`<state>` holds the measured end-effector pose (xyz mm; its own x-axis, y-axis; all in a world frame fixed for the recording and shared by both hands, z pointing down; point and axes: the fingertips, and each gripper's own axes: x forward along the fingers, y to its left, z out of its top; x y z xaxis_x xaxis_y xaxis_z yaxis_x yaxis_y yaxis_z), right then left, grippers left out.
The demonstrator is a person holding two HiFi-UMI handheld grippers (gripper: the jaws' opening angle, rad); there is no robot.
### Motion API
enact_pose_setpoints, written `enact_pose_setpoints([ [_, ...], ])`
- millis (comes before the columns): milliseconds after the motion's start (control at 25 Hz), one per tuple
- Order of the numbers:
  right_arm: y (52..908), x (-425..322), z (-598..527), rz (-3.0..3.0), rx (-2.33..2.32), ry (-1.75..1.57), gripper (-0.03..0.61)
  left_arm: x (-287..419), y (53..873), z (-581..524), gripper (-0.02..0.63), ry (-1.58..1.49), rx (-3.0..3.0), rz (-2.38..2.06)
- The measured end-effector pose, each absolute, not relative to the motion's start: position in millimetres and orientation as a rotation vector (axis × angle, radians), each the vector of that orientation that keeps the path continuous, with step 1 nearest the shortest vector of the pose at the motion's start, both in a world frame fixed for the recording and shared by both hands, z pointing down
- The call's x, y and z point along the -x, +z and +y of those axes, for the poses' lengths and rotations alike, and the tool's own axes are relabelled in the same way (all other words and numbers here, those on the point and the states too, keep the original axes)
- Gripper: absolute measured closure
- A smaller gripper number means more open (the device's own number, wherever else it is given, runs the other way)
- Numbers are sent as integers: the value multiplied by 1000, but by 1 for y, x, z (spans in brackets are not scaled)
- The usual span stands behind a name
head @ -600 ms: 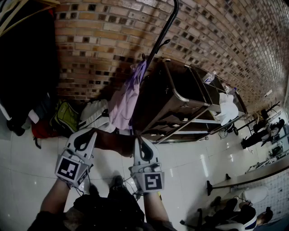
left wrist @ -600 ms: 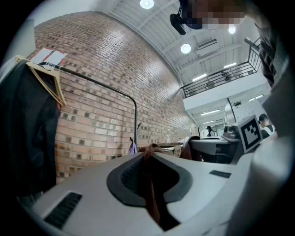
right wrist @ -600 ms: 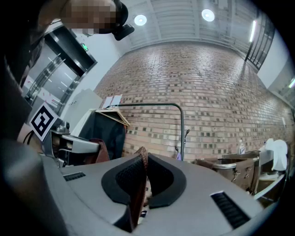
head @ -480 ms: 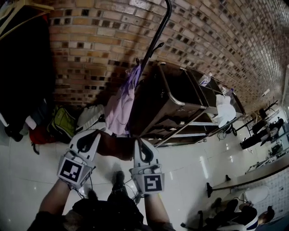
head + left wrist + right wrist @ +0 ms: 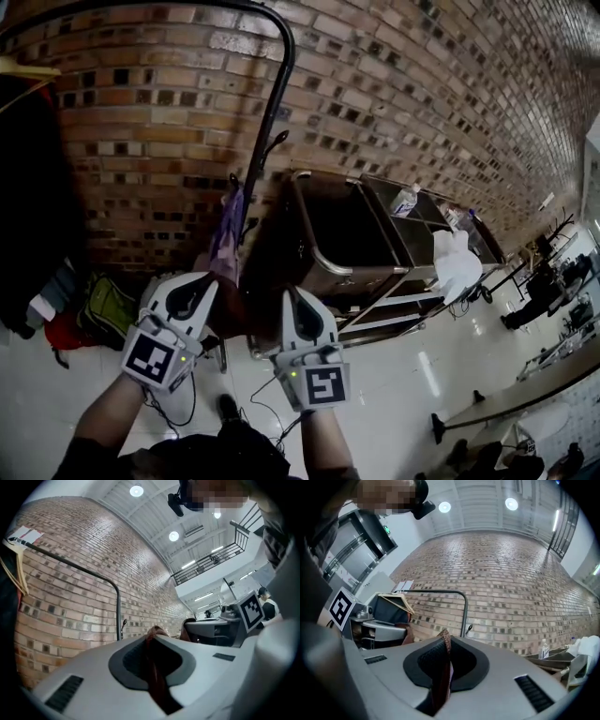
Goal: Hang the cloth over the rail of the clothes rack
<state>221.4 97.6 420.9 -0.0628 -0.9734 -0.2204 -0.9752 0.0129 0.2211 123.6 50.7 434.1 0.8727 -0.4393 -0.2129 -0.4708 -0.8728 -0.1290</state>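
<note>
A dark brown cloth [image 5: 242,317] is stretched between my two grippers, low in the head view. The left gripper [image 5: 200,284] is shut on its left end, seen as a reddish-brown fold [image 5: 157,681] pinched in the jaws. The right gripper [image 5: 294,298] is shut on the other end [image 5: 440,679]. The clothes rack's black rail [image 5: 150,7] runs along the top, bends and drops as a post [image 5: 265,155] just beyond the cloth. In the gripper views the rail [image 5: 70,564] [image 5: 436,591] stands ahead and higher than the jaws.
A purple garment [image 5: 228,234] hangs from a hook on the post. A metal cart [image 5: 328,262] with a white cloth [image 5: 455,262] and a bottle [image 5: 403,199] stands to the right, against the brick wall [image 5: 394,103]. Dark clothes [image 5: 28,197] and a green bag [image 5: 108,305] are at the left.
The view has swung upward, so the rail's bend and top bar now show. Both grippers, still holding the cloth, sit closer to the post, which has shifted left in the picture.
</note>
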Motion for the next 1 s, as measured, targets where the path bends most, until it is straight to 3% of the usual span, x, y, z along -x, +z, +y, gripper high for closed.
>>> enact_pose_setpoints([
  [480, 345, -339, -25, 2286, 2022, 683, 565, -285, 348, -40, 583, 374, 2746, 655],
  [1000, 220, -413, -130, 2090, 1880, 1107, 565, -373, 207, -127, 583, 660, 2394, 719],
])
